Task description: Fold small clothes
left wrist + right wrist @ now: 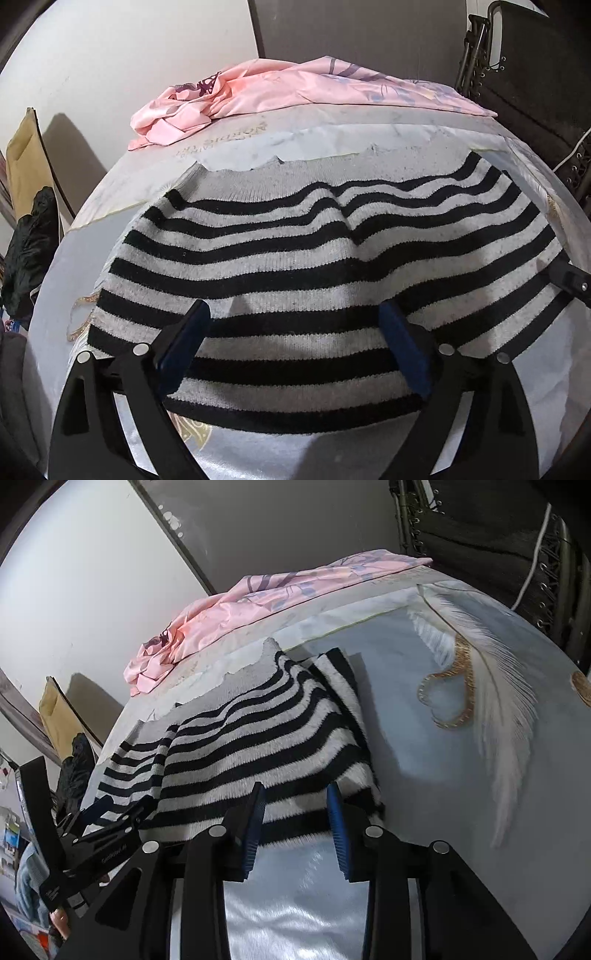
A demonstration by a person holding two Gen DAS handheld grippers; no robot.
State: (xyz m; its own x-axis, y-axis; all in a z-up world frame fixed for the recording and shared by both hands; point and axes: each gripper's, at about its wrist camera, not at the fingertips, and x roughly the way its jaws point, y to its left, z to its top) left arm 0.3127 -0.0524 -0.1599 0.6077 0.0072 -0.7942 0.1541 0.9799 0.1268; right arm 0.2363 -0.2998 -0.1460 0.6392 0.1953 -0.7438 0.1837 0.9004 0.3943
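Note:
A black-and-grey striped knit garment [288, 258] lies folded on the table, a ridge running up its middle. My left gripper [295, 314] is open, its blue-padded fingers spread over the near part of the garment with nothing between them. In the right wrist view the same garment [258, 738] lies left of centre. My right gripper [297, 797] is open at the garment's near right corner, fingers just over its edge. The left gripper [107, 812] shows at the garment's left edge.
A crumpled pink floral cloth [258, 99] lies at the table's far edge. The tablecloth [424, 738] is shiny grey with a white feather and gold heart print [491, 686]. A dark folding chair [524, 74] stands far right; a cardboard box [26, 162] and black bag [33, 251] stand left.

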